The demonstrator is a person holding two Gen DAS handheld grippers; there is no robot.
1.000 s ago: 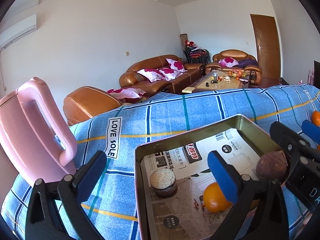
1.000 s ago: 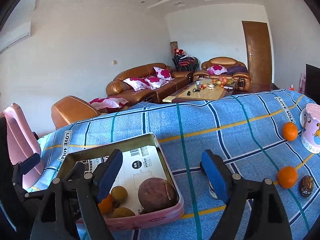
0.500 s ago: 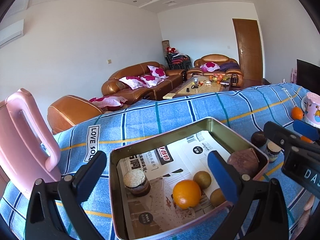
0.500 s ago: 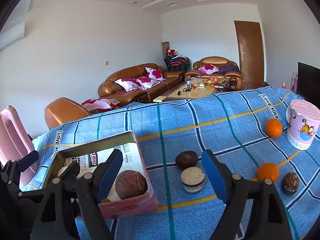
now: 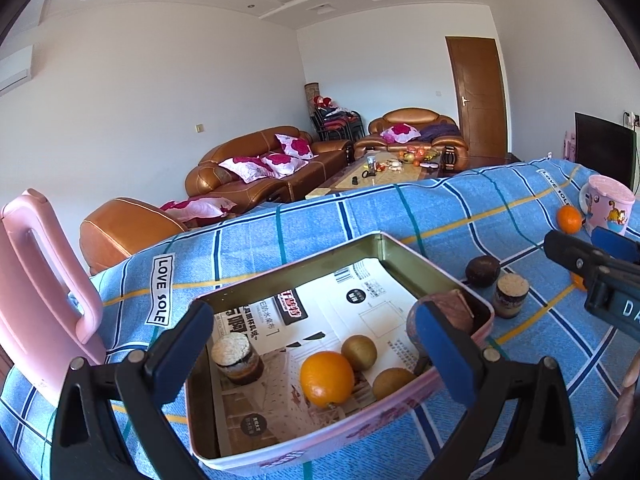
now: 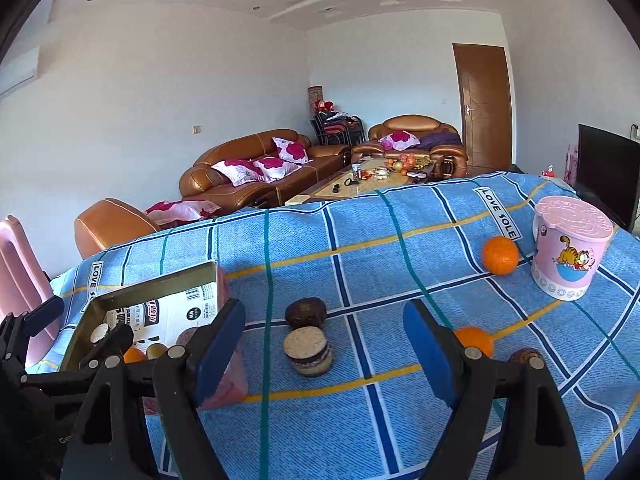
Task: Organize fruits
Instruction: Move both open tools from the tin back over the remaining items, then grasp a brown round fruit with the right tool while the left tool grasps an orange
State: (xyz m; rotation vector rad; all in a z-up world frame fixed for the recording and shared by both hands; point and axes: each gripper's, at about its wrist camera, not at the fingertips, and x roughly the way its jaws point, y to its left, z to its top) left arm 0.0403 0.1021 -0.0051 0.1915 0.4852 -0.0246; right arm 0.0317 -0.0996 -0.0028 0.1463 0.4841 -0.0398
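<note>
Two grippers here, both with jaws spread wide and nothing between them. Left gripper (image 5: 316,350) hovers right over the pink-sided metal tin (image 5: 352,432), which sits on the blue plaid cloth (image 6: 360,236) and is lined with a printed paper sheet (image 5: 360,304).

Inside the tin: one orange (image 5: 327,378) near the front, two small brownish-green round fruits (image 5: 359,352) just behind and beside it (kiwis maybe, can't say for sure), a big brown round fruit (image 5: 448,312) tucked in the right corner, and a little layered cake-looking thing (image 5: 236,360) on the left side.

Right gripper (image 6: 324,350) is over the open cloth to the right of the tin. Between its fingers, further out on the cloth, stands another layered cake piece (image 6: 307,351), with a dark brown fruit (image 6: 305,312) touching it or nearly so from behind. An orange (image 6: 474,340) shows partly behind the right finger, with a dark fruit (image 6: 526,357) peeking out next to it. A third orange (image 6: 500,255) sits farther back, just beside a pink Garfield cup (image 6: 568,256).

Pink plastic handle-shaped thing (image 5: 44,280) stands at the far left, near the tin.
</note>
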